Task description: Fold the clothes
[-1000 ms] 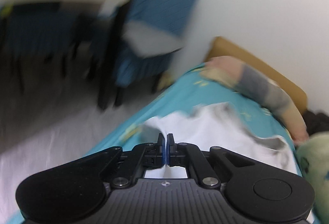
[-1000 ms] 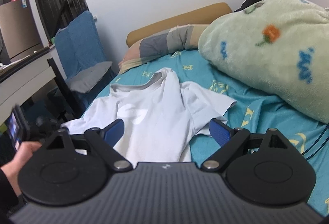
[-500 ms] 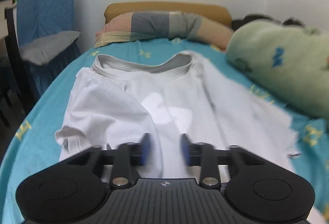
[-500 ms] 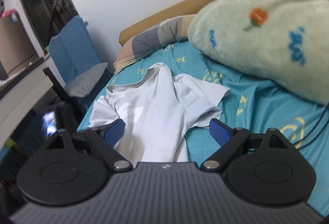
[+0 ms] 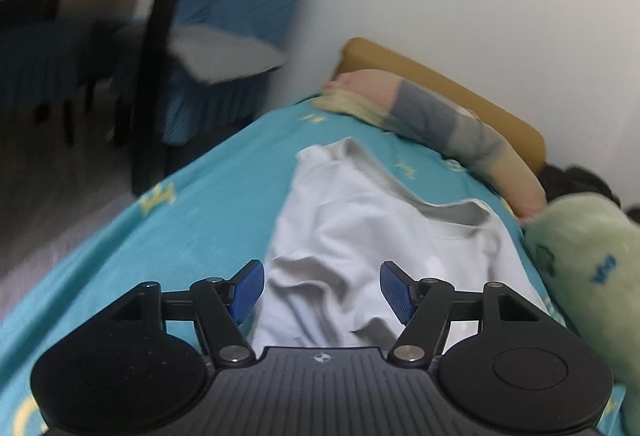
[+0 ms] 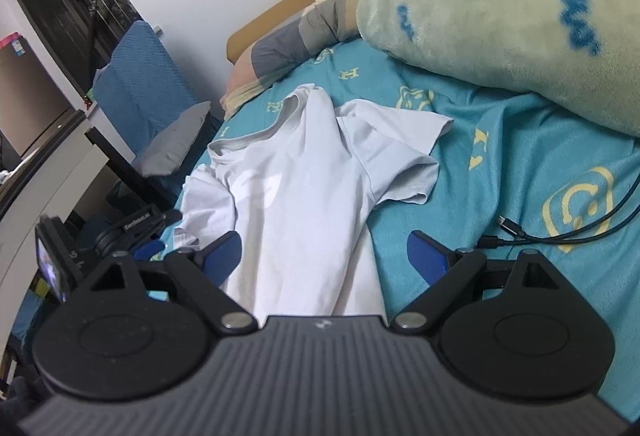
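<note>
Bed (image 6: 500, 172) with a teal sheet gives flat folding room; the white t-shirt (image 6: 304, 204) lies rumpled, left gripper (image 5: 322, 292) jaws opening, right gripper (image 6: 324, 256) jaws wide, neither holding cloth.

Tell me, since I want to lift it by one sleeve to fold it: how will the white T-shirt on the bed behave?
The white T-shirt will probably go limp and drape, since it already lies in soft wrinkles and folds. It looks thin, so it is likely light. Its bunched sleeve may unfold when lifted, and the rest may drag across the teal sheet.
</note>
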Available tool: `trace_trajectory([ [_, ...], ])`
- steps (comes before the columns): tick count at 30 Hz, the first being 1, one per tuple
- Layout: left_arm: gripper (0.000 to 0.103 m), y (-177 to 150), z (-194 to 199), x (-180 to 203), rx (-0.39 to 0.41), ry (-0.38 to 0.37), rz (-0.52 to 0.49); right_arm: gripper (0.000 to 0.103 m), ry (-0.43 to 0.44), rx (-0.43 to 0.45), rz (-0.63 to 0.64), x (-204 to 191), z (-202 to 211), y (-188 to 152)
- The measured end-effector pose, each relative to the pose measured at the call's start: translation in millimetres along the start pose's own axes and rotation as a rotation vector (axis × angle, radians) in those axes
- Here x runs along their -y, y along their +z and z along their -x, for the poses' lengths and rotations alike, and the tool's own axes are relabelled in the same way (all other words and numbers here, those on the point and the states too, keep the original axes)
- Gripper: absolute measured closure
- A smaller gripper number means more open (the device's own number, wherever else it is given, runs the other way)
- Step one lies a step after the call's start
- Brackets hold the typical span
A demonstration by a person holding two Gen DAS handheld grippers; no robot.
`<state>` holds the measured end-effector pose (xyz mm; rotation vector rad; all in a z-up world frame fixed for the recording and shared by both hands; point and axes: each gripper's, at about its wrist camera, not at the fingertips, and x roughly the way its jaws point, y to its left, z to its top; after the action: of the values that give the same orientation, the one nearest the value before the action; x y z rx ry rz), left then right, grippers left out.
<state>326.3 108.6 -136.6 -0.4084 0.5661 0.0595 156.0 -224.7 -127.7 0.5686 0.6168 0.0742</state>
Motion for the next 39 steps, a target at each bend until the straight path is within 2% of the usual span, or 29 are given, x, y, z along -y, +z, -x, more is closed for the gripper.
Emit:
trace_trajectory([
  [3,0.040,0,-7,-8,0.014,-0.013,0.051,0.012,-0.006,-0.006,-0.003,1,-3,-1],
  [4,0.044,1,-13,-7,0.000,-0.020,0.051,0.012,-0.008,-0.008,0.001,1,-4,-1],
  [5,0.064,1,-18,-6,-0.013,-0.027,0.052,0.012,-0.011,-0.009,0.006,1,-6,-2],
  [6,0.088,1,-23,-5,-0.028,-0.034,0.047,0.012,-0.013,-0.011,0.010,1,-7,-2],
  [7,0.095,3,-25,-2,-0.038,-0.036,0.030,0.012,-0.018,-0.013,0.019,0,-8,-3],
  [9,0.097,10,-21,2,-0.014,-0.036,-0.011,0.012,-0.027,-0.018,0.034,0,-9,-6],
  [12,0.097,37,-8,-7,0.021,-0.052,0.017,0.012,-0.023,-0.022,0.051,-3,-10,-7],
  [15,0.098,84,1,-28,0.070,-0.006,0.018,0.012,-0.026,-0.003,0.086,-6,-9,-6],
  [19,0.098,150,-7,-55,0.133,0.161,-0.057,0.012,-0.052,0.008,0.126,-10,-11,-8],
  [22,0.098,182,-24,-72,0.159,0.305,-0.106,0.012,-0.101,0.018,0.179,-14,-16,-12],
  [25,0.098,193,-50,-93,0.151,0.445,-0.149,0.012,-0.130,0.011,0.212,-15,-24,-15],
  [27,0.098,186,-70,-111,0.092,0.501,-0.144,0.012,-0.138,0.000,0.222,-17,-30,-17],
  [29,0.095,174,-80,-131,0.039,0.484,-0.099,0.012,-0.141,-0.007,0.234,-19,-34,-18],
  [31,0.085,160,-81,-144,-0.001,0.428,-0.018,0.012,-0.144,-0.005,0.250,-23,-37,-18],
  [33,0.068,148,-74,-151,-0.062,0.370,0.048,0.012,-0.144,0.005,0.273,-27,-39,-18],
  [36,0.059,134,-45,-150,-0.145,0.295,0.101,0.012,-0.136,0.024,0.308,-35,-38,-20],
  [39,0.050,122,2,-139,-0.203,0.213,0.116,0.012,-0.129,0.039,0.344,-42,-31,-22],
])
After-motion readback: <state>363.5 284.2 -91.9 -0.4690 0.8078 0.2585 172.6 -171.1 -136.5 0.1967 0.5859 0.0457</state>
